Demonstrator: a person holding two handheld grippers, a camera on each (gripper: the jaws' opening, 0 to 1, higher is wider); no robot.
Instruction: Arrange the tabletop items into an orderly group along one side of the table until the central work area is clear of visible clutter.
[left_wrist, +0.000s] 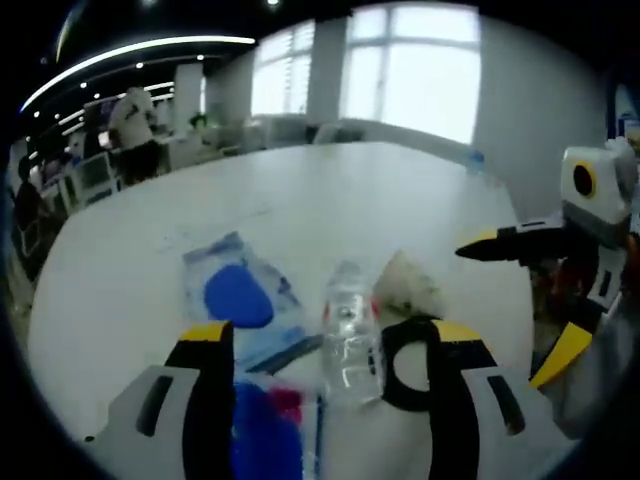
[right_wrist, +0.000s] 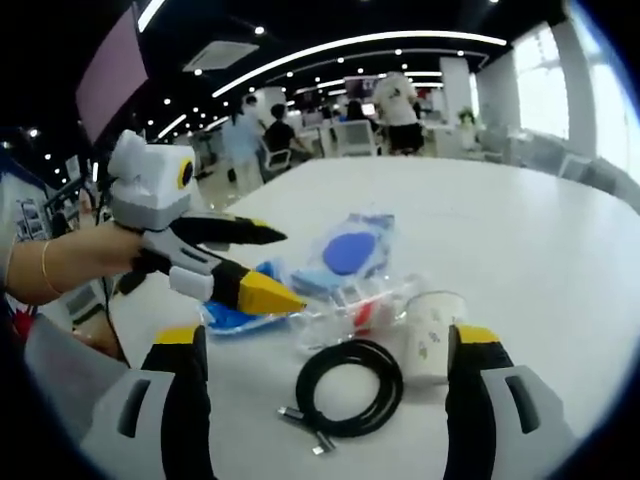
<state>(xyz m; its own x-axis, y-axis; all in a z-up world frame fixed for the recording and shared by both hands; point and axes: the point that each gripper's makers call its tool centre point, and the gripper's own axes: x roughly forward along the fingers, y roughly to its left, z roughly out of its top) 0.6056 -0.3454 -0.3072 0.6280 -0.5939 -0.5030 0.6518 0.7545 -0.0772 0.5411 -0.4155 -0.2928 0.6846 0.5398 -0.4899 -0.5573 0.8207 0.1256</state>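
A clear plastic bottle (left_wrist: 350, 340) lies on its side on the white table (left_wrist: 330, 200), between the wide-apart jaws of my left gripper (left_wrist: 330, 335), which is open and grips nothing. To its left lies a clear bag with a blue pouch (left_wrist: 240, 295), and behind it a paper cup (left_wrist: 405, 285). My right gripper (left_wrist: 520, 300) enters from the right, open. In the right gripper view, my right gripper (right_wrist: 330, 340) stands open over a black cable coil (right_wrist: 345, 390), beside the cup (right_wrist: 432, 330), the bottle (right_wrist: 350, 305) and the pouch (right_wrist: 350, 250). The left gripper (right_wrist: 270, 265) hovers open there.
The far half of the table (right_wrist: 520, 230) is bare. Another blue and red packet (left_wrist: 265, 420) lies near the table's near edge. People (right_wrist: 400, 100) and chairs stand beyond the table. A hand with a bracelet (right_wrist: 45, 270) holds the left gripper.
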